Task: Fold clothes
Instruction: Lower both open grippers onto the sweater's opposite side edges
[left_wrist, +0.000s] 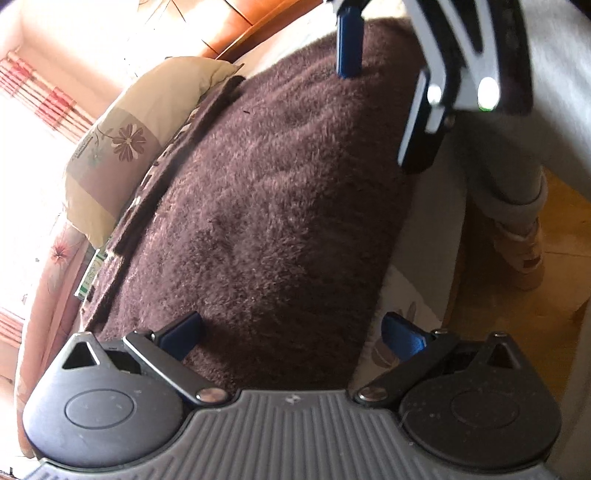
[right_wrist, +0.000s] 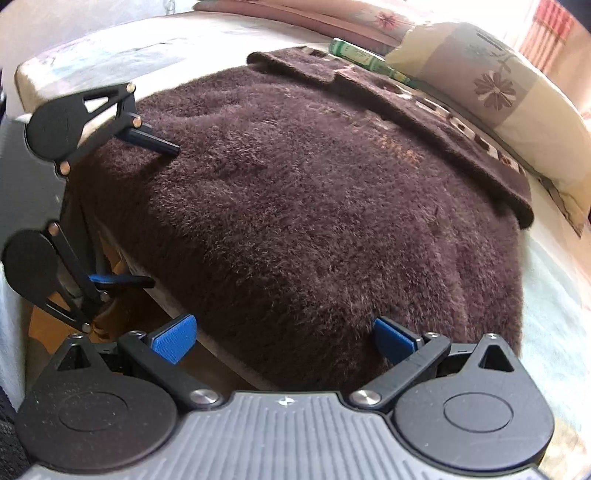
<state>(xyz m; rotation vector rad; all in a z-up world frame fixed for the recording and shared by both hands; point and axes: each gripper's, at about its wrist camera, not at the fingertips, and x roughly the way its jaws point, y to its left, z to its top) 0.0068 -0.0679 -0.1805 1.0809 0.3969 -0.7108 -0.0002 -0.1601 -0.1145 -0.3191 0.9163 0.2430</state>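
Observation:
A dark brown fuzzy garment (left_wrist: 266, 206) lies spread flat on the bed, also filling the right wrist view (right_wrist: 314, 206). A folded strip with a patterned trim (right_wrist: 424, 122) runs along its far side. My left gripper (left_wrist: 293, 334) is open at the garment's near edge, nothing between its blue pads (left_wrist: 184, 332). My right gripper (right_wrist: 284, 339) is open too, straddling the garment's edge at the bed side. Each gripper shows in the other's view: the right gripper (left_wrist: 384, 110) with one fingertip on the fabric, the left gripper (right_wrist: 160, 216) open over the bed edge.
A floral pillow (left_wrist: 110, 147) lies beyond the garment, also seen as the pillow (right_wrist: 498, 92). A green box (right_wrist: 362, 55) sits beside it. The pale bedsheet (right_wrist: 554, 295) surrounds the garment. A person's leg and slipper (left_wrist: 521, 236) stand on the tan floor (left_wrist: 561, 280) beside the bed.

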